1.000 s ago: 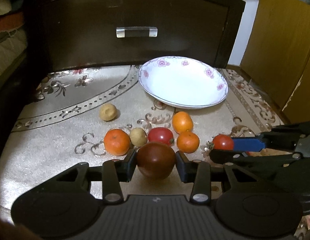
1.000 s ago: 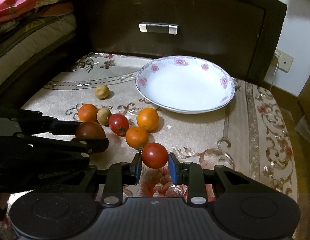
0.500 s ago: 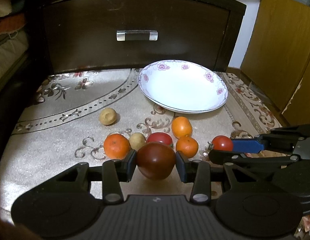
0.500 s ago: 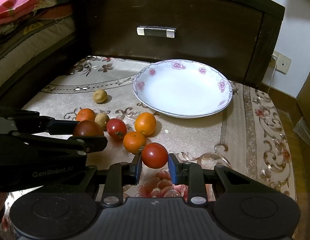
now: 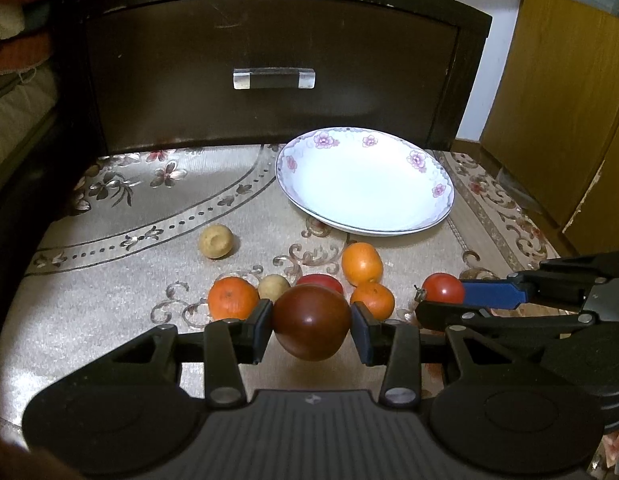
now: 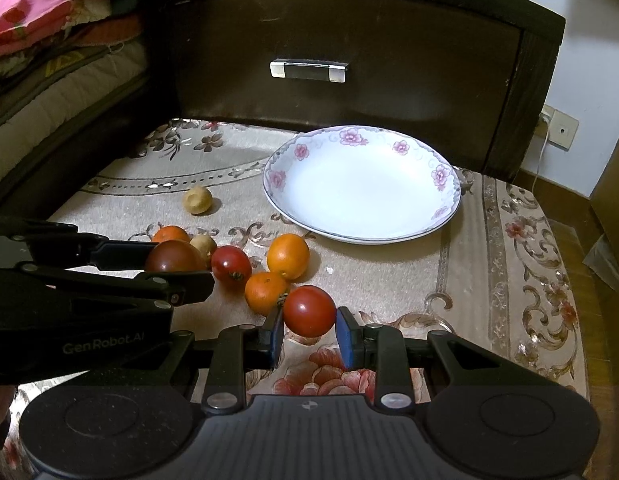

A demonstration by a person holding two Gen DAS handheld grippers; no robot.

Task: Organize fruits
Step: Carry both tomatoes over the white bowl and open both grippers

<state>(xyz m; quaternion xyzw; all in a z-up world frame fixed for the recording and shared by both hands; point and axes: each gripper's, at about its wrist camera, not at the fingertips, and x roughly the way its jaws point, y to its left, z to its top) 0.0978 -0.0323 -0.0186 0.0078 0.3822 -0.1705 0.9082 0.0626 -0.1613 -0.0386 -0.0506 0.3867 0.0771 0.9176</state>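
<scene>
Both grippers angle downward: left gripper (image 5: pixel 311 328) clamps a dark tomato (image 5: pixel 311 322); right gripper (image 6: pixel 309 330) clamps a red tomato (image 6: pixel 309 311). Only the right view shows a wall socket (image 6: pixel 559 131).

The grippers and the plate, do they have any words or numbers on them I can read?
"GenRobot.AI": pale letters on the side of the left gripper, seen from the right wrist.
The plate has only pink flowers, no words.
The small mark on each gripper's ridged base is a symbol, not letters.
</scene>
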